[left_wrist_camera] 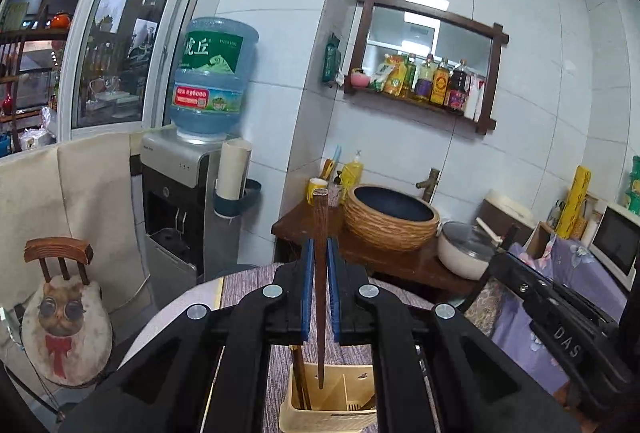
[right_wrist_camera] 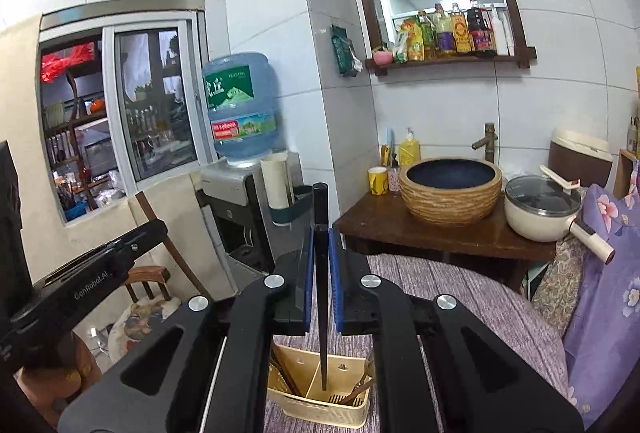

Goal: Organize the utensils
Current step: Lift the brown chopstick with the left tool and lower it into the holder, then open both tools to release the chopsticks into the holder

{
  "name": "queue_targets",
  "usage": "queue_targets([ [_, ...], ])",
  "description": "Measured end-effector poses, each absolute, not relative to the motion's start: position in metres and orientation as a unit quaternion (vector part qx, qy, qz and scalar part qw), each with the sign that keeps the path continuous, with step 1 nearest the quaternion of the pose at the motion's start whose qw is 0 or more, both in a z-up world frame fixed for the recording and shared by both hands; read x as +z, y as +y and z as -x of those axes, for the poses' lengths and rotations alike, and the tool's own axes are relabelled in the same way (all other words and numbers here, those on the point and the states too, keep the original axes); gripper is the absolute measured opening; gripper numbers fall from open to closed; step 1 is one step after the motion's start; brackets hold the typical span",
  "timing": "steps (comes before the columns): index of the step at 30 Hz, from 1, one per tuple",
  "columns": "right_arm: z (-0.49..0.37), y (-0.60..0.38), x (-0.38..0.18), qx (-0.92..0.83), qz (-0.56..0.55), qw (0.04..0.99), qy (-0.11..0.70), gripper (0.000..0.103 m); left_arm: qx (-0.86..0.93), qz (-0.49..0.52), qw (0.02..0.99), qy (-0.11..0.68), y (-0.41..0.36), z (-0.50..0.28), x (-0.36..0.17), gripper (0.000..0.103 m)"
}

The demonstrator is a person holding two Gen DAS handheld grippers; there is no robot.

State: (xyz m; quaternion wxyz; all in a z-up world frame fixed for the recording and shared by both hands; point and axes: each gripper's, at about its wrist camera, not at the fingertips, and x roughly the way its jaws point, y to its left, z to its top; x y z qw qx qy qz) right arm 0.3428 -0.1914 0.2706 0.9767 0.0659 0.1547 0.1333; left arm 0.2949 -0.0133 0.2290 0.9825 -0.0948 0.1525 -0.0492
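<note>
A: Left gripper (left_wrist_camera: 320,253) is clamped on a brown chopstick (left_wrist_camera: 320,233), frame centre, tip hanging over the caddy (left_wrist_camera: 320,417) at bottom centre. Right gripper (right_wrist_camera: 320,245) is clamped on a black chopstick (right_wrist_camera: 321,209) above the same caddy (right_wrist_camera: 320,409).

B: Risks?

A: Both sticks are thin, tapered and smooth; either likely pivots between the flat blue pads, then strikes a divider or rim on lowering. Two grippers converging on one caddy may collide.

B: Materials?

A: Caddy is cream plastic, slotted and partitioned, probably light enough to tip. The purple cloth (right_wrist_camera: 460,297) underneath is woven and soft.
</note>
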Motion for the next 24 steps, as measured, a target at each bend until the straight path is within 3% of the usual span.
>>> queue_targets([
  [14,-0.366,-0.170,0.183,0.131,-0.042,0.966,0.218,0.008,-0.042,0.068,0.968,0.237,-0.021,-0.314,0.133,0.008],
  [20,-0.365,-0.170,0.168,0.128,-0.024,0.967,0.220,0.009,-0.034,0.064,0.968,0.239,-0.018,-0.313,0.121,0.008],
  [21,-0.364,-0.170,0.168,0.128,-0.021,0.967,0.218,0.011,-0.038,0.066,0.968,0.240,-0.017,-0.311,0.122,0.008],
  [23,-0.358,-0.173,0.170,0.130,-0.018,0.969,0.209,0.027,-0.047,0.076,0.967,0.238,-0.014,-0.305,0.125,0.011],
  [24,-0.355,-0.174,0.174,0.129,-0.018,0.971,0.202,0.052,-0.050,0.080,0.968,0.233,-0.012,-0.300,0.128,0.021],
])
